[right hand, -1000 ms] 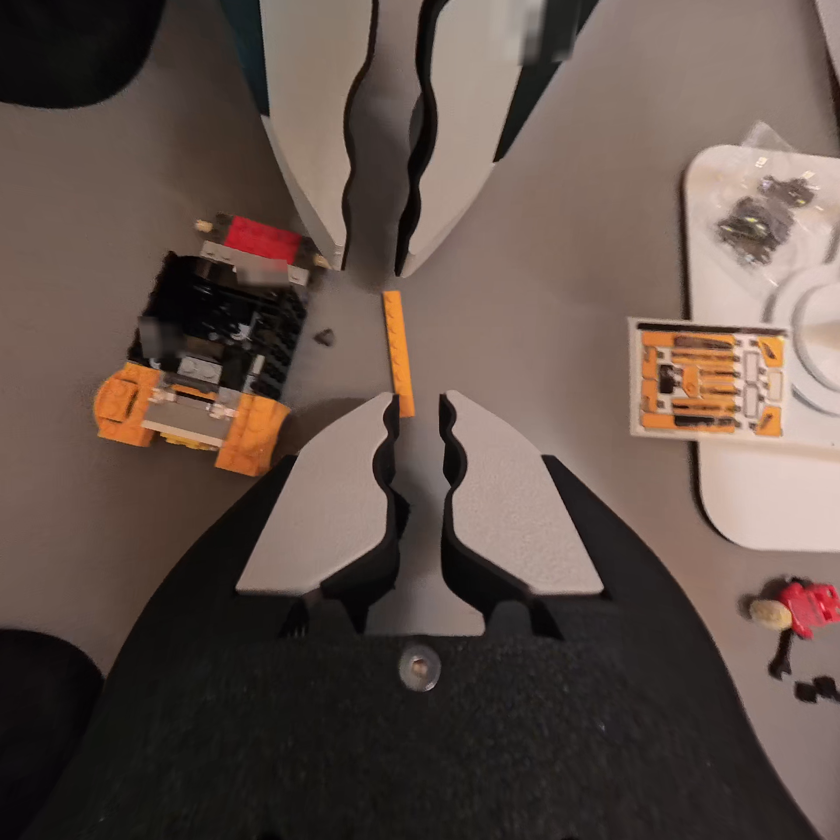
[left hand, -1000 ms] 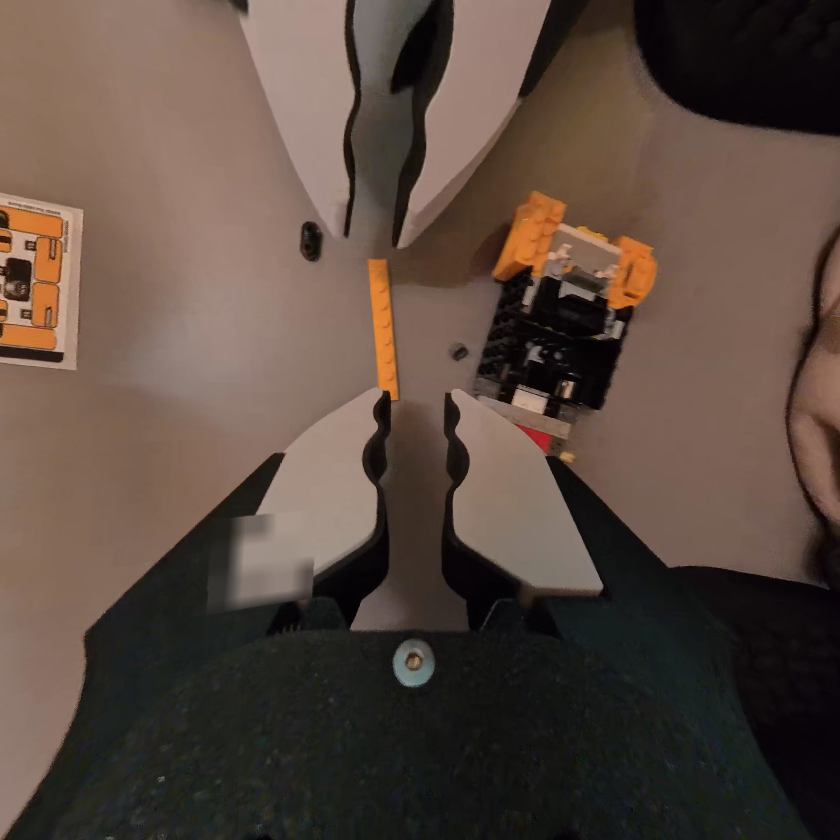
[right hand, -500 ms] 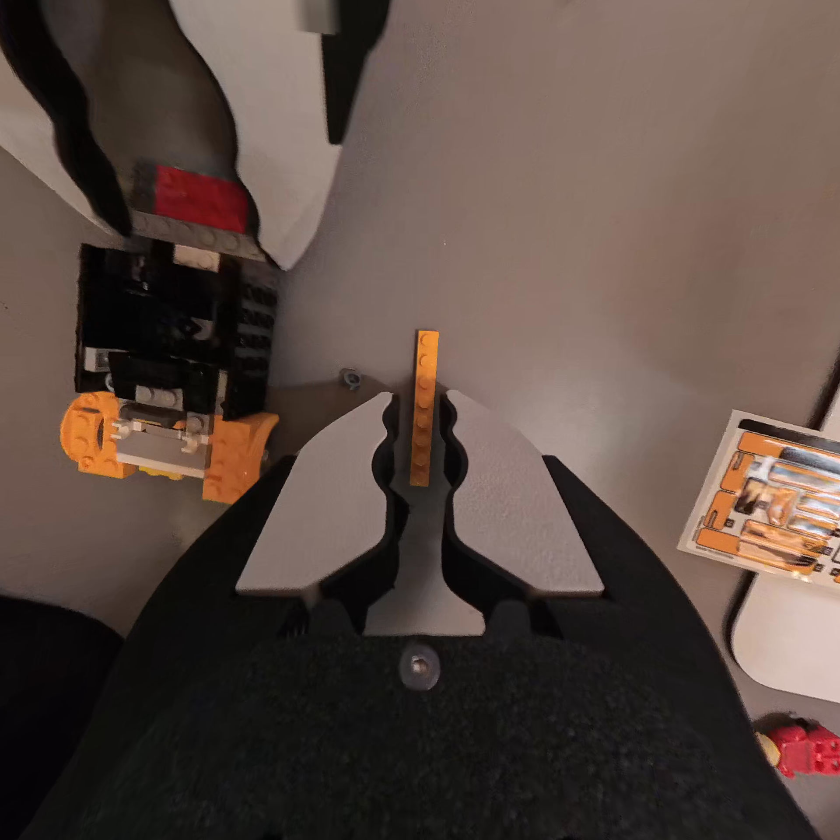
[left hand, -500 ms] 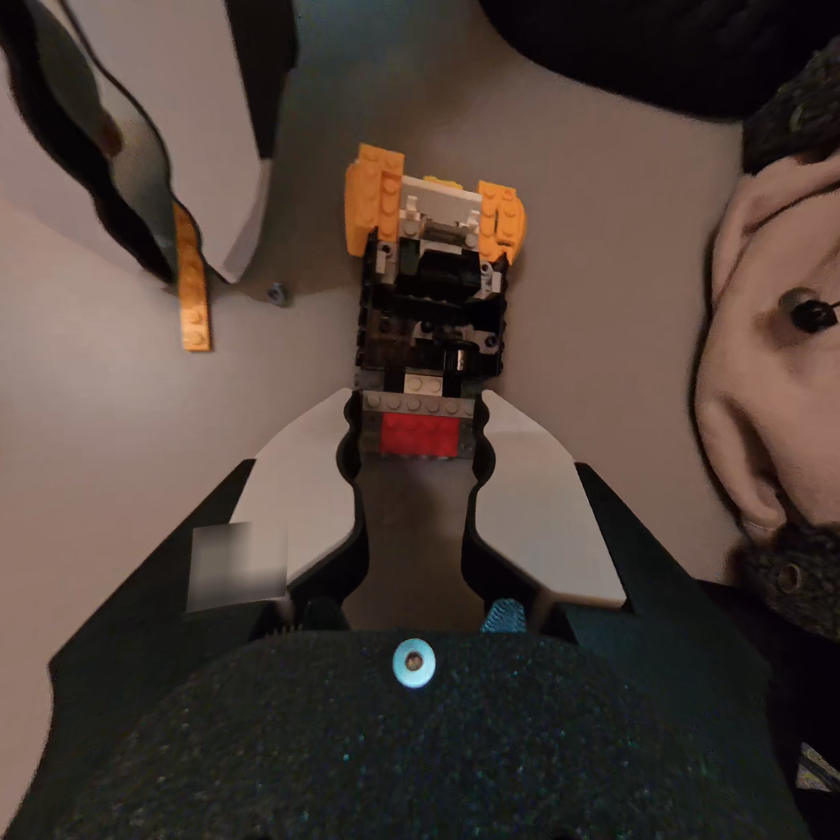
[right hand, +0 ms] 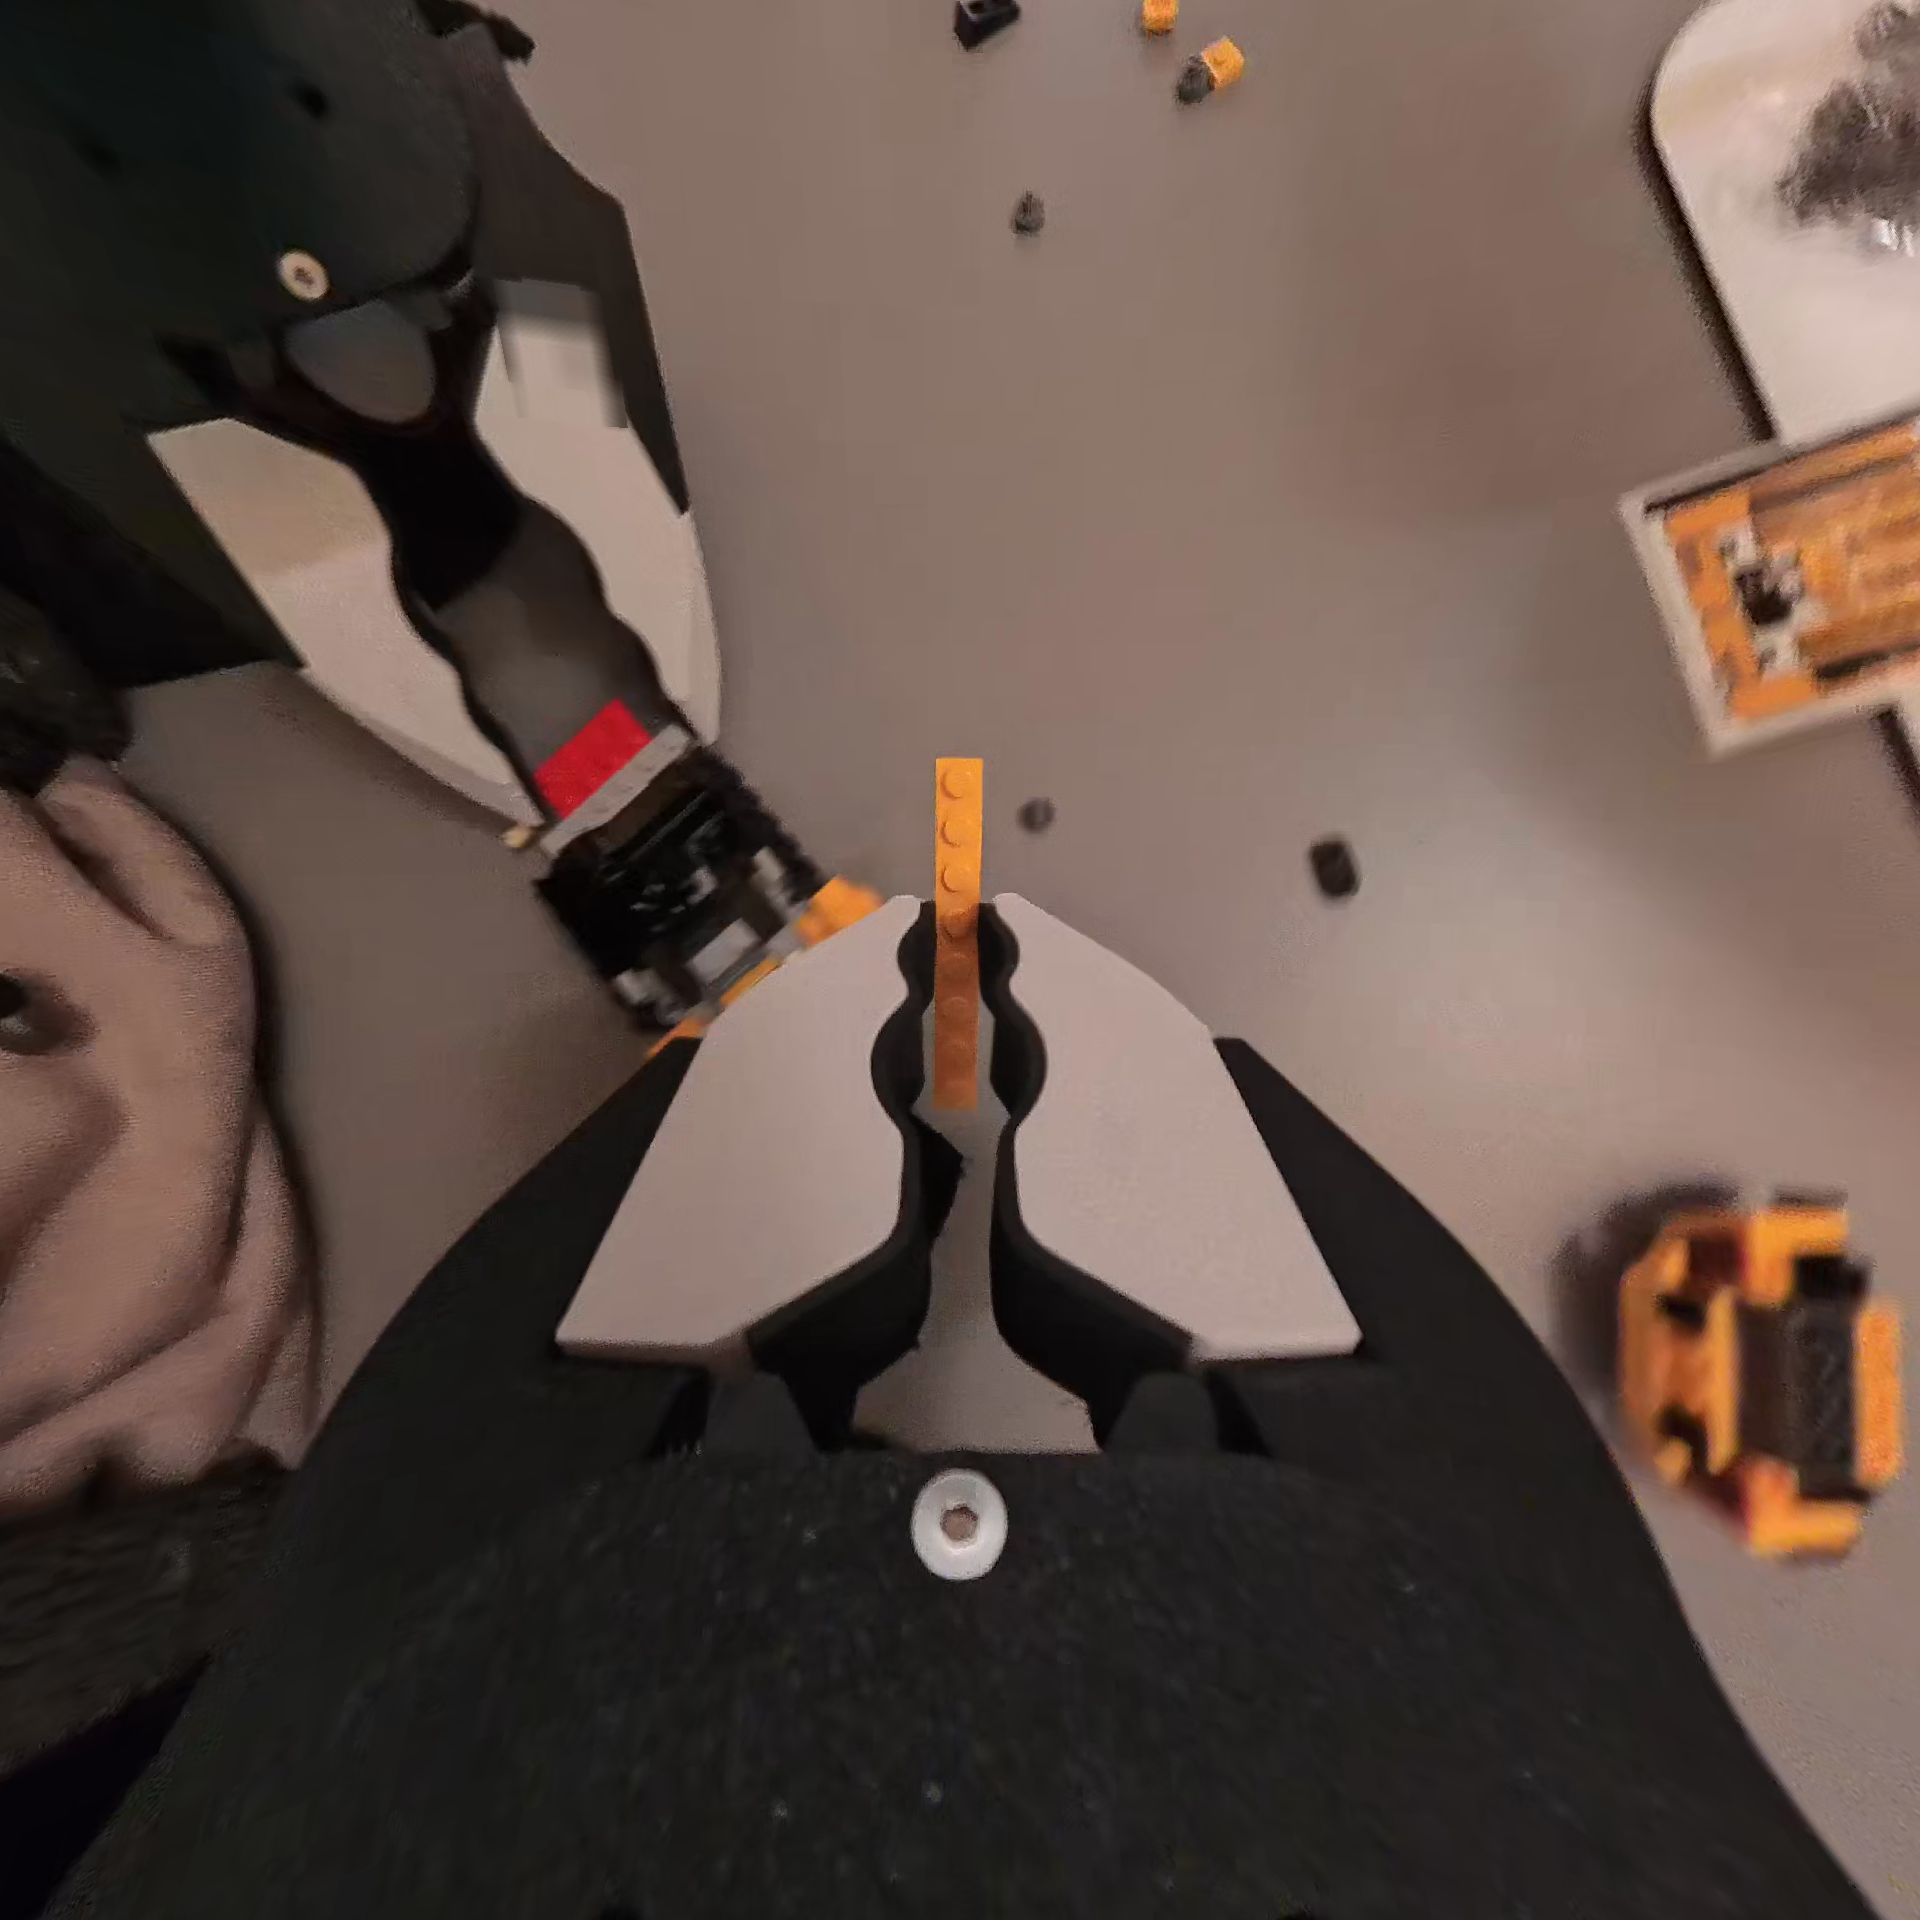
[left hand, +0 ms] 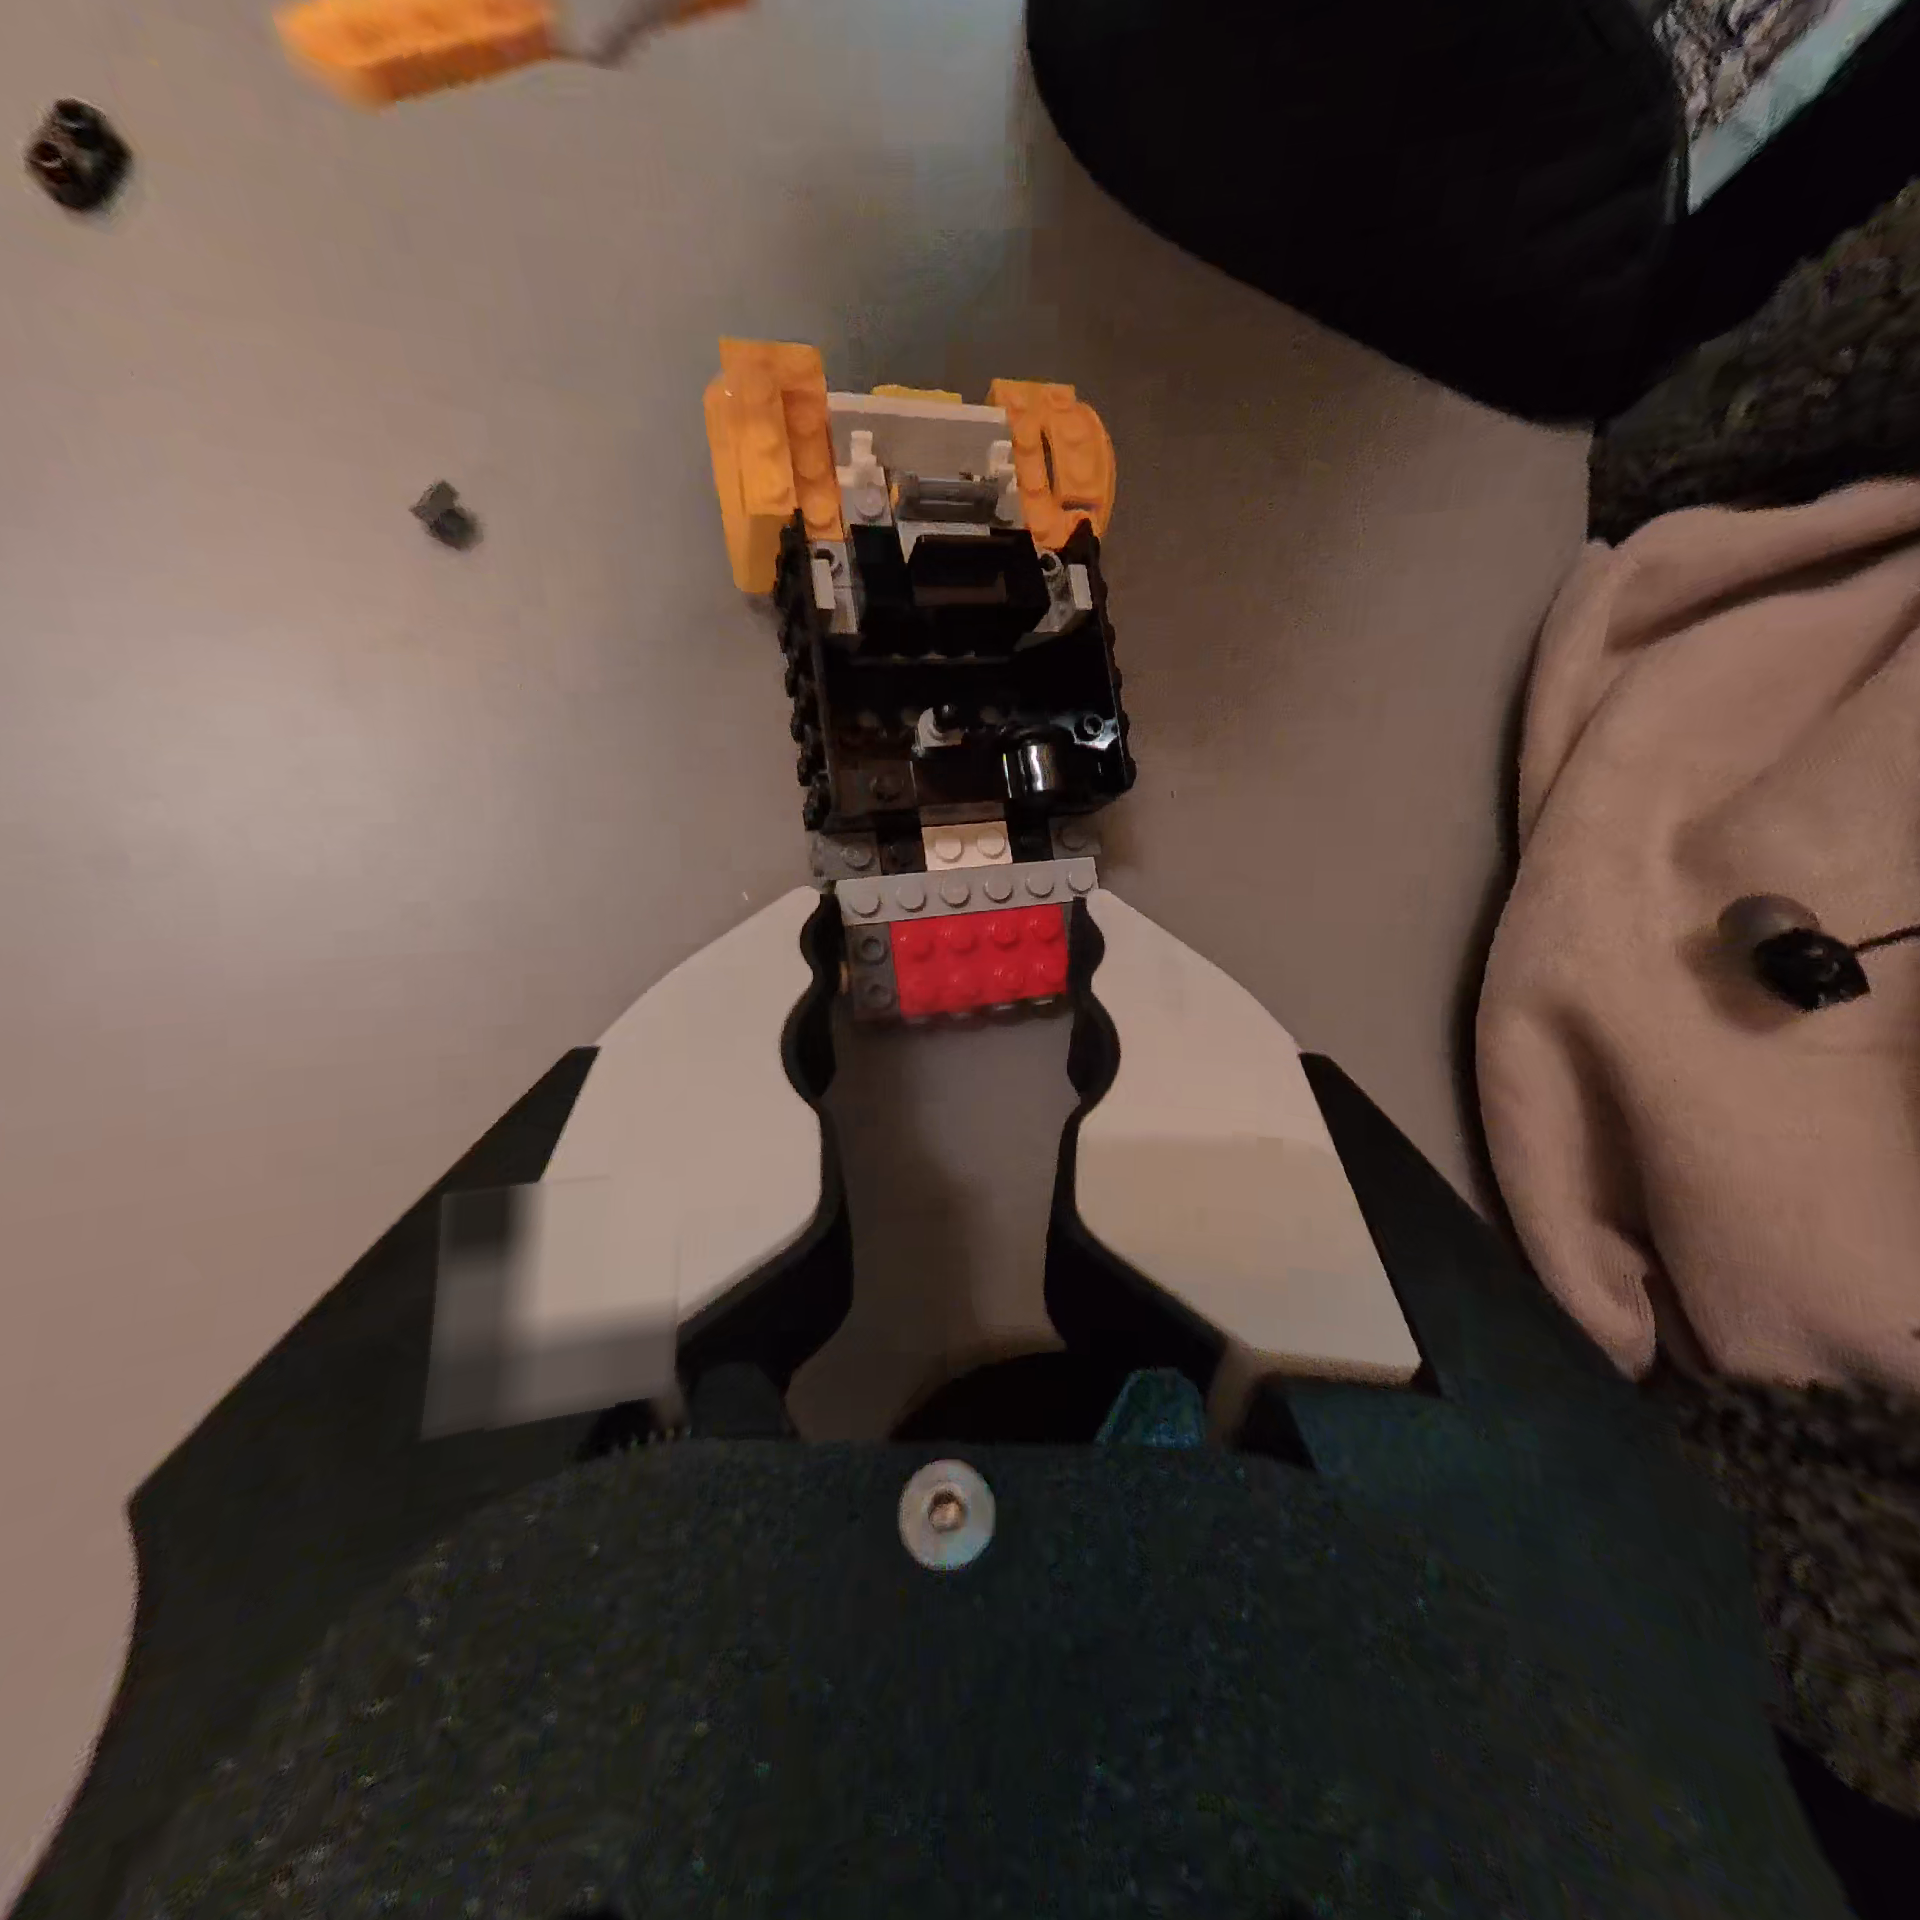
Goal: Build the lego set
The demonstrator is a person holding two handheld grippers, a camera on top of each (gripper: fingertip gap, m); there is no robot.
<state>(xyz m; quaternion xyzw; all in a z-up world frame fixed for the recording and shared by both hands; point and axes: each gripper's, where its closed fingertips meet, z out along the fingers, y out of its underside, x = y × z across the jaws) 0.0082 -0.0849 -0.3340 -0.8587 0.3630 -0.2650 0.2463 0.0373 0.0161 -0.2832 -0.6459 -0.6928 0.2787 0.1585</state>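
Observation:
My left gripper point(left hand: 956, 935) is shut on the red and grey rear end of the black and orange lego vehicle point(left hand: 945, 644), which points away from me. My right gripper point(right hand: 958, 914) is shut on a long thin orange plate point(right hand: 958, 831) that sticks out forward past the fingertips, off the grey table. In the right wrist view the left gripper point(right hand: 582, 665) and the vehicle point(right hand: 665, 894) are at the left, close to the right gripper. The orange plate point(left hand: 416, 42) shows blurred at the top left of the left wrist view.
A second orange and black lego assembly point(right hand: 1766, 1371) lies at the right. A sticker sheet point(right hand: 1787, 592) leans on a white tray point(right hand: 1714, 208) at the far right. Small loose pieces point(right hand: 1335, 868) point(left hand: 447, 514) dot the table. A person's beige sleeve point(left hand: 1662, 935) is at the right. One gripper's finger ends stand about 12 centimetres off the other's.
My right gripper closed on the orange plate and lifted it off the table. My left gripper moved to the vehicle, closed on its red rear end and turned with it.

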